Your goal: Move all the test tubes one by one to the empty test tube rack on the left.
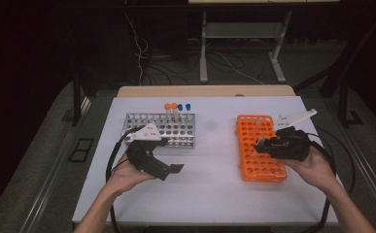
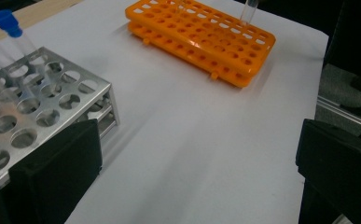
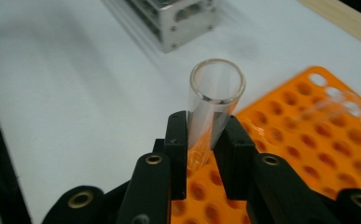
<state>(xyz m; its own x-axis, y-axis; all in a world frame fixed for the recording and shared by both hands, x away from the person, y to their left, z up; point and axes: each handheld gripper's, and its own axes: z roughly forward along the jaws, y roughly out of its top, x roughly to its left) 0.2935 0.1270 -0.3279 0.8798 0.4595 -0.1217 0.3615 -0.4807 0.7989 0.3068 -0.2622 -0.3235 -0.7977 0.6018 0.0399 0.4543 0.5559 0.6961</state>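
**R gripper holds tube over orange rack**

R gripper (image 3: 206,140) clamped on a clear, uncapped tube (image 3: 213,102), above the orange rack (image 1: 258,155); its tip is possibly just clear of the holes, hard to tell. L gripper (image 2: 197,186) jaws wide, nothing between them, beside the metal rack (image 2: 38,102) w/ blue-capped tubes (image 2: 5,23).

Metal rack (image 1: 161,128) sits center-left of the high view on white table (image 1: 210,194). Orange-capped tubes (image 1: 171,107) and blue-capped tubes (image 1: 184,107) stand at its far edge.
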